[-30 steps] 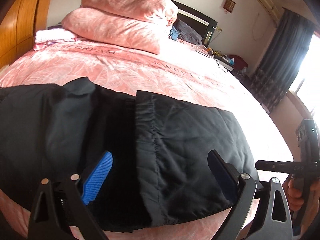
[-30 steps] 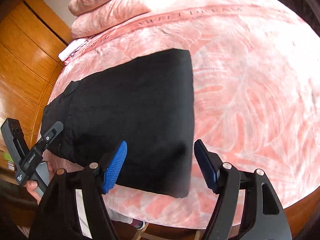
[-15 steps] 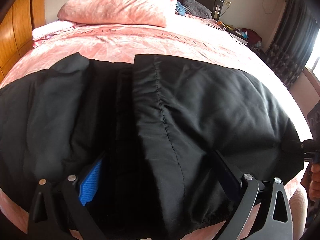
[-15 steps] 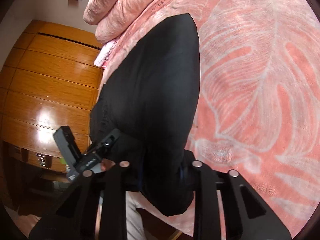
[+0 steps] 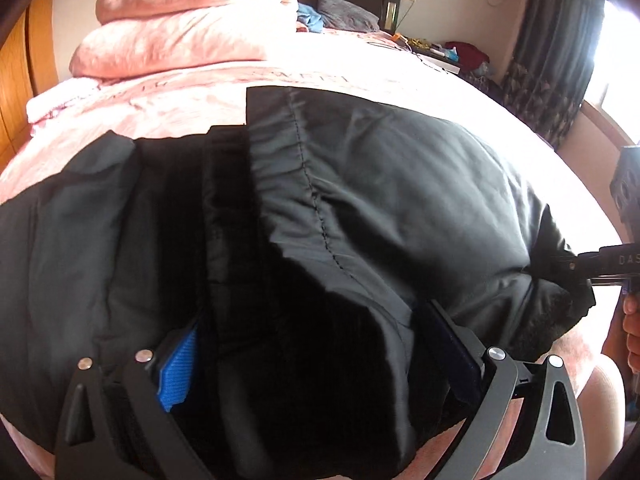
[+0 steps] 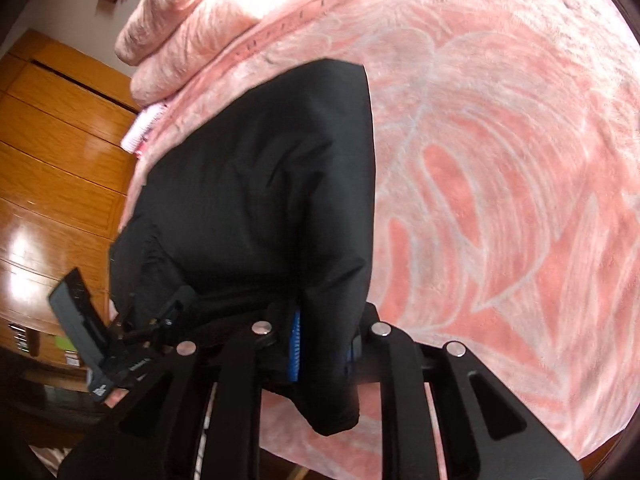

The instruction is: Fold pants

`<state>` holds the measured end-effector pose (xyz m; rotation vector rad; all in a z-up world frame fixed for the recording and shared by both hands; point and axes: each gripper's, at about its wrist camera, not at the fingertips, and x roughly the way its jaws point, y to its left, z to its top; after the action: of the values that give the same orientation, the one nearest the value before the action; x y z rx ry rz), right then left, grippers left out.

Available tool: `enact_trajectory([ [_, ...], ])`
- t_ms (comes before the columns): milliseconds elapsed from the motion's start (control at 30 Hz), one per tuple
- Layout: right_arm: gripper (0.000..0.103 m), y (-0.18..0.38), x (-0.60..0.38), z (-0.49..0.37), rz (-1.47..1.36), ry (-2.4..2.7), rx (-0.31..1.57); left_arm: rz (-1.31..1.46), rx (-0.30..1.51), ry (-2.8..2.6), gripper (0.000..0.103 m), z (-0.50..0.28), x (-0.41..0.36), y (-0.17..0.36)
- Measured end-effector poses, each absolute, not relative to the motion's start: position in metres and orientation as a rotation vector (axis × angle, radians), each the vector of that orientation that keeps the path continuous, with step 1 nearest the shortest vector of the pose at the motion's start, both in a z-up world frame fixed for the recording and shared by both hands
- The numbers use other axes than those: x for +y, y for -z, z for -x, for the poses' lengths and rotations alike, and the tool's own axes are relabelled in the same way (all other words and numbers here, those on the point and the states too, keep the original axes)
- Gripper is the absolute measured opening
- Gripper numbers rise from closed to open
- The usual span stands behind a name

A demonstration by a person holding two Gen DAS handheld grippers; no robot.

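Black pants [image 5: 360,200] lie folded on the pink bed, their near edge at the bed's front. My left gripper [image 5: 316,360] has its blue-padded fingers [image 5: 176,368] wide apart, with the pants' near edge bunched between them; the jaws stand open. My right gripper [image 6: 324,344] is shut on the pants' [image 6: 260,184] near right corner, cloth pinched between its blue pads [image 6: 295,348]. The right gripper also shows at the right edge of the left wrist view [image 5: 576,266], gripping the cloth there.
A pink bedspread [image 6: 500,160] with a leaf print covers the bed. Stacked pink pillows [image 5: 192,20] sit at the head. A wooden wardrobe [image 6: 52,140] stands to the left. Curtains [image 5: 560,40] and a cluttered nightstand [image 5: 448,56] are at the far right.
Both grippers moved in to the pants' near edge. The right gripper closed on the right corner. The left gripper's fingers slid around the cloth edge and stay apart.
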<state>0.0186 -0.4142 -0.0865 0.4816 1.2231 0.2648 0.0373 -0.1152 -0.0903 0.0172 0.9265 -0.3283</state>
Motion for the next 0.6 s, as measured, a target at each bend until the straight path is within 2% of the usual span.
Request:
enact_trajectory([
  [33, 0.021, 0.084, -0.410, -0.020, -0.463, -0.261, 1.225, -0.006, 0.929, 0.336, 0.099, -0.037, -0.113, 0.089],
  [100, 0.033, 0.071, -0.403, -0.020, -0.388, -0.224, 1.223, 0.017, 0.946, 0.342, 0.099, -0.036, -0.106, 0.083],
  [300, 0.042, 0.007, -0.376, 0.011, 0.048, 0.033, 1.045, 0.067, 0.904, 0.279, 0.099, -0.016, -0.061, 0.040],
  [467, 0.045, -0.018, -0.315, 0.012, -0.016, -0.194, 0.986, 0.178, 0.980, 0.175, 0.099, -0.006, 0.014, 0.024],
  [600, 0.045, -0.004, -0.242, -0.010, -0.028, -0.332, 1.024, 0.282, 1.026, 0.031, 0.099, -0.002, 0.093, 0.023],
])
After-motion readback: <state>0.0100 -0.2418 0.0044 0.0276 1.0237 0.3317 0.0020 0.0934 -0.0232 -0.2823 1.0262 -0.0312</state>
